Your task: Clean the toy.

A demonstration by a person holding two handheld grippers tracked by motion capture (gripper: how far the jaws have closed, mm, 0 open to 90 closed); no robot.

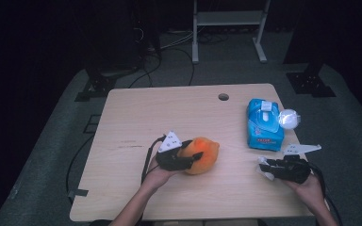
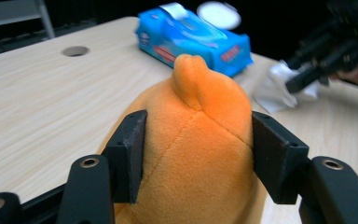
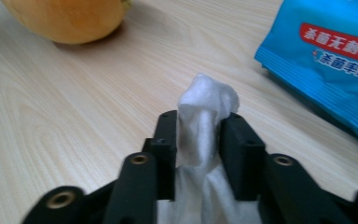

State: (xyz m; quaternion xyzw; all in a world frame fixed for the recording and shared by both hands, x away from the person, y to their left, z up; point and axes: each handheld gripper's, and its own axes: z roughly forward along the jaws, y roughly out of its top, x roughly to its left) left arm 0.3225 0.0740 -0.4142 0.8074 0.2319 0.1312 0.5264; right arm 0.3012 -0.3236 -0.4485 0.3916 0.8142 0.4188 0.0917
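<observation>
left gripper point(image 2: 198, 154): fingers clamped on both sides of orange plush toy point(image 2: 196, 140), toy sitting mid-surface point(image 1: 136, 117) | right gripper point(image 3: 199, 140): white wipe point(image 3: 205, 116) bunched between fingers, pinched, near blue wipe pack point(image 1: 264, 125)

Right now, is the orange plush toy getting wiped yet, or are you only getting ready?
Only getting ready. Done: a white wet wipe is out of the blue wipes pack and pinched in the right gripper. In hand: the left gripper squeezes the orange plush toy on the table. Left: the wipe sits apart from the toy, so the wiping itself looks not yet begun.
</observation>
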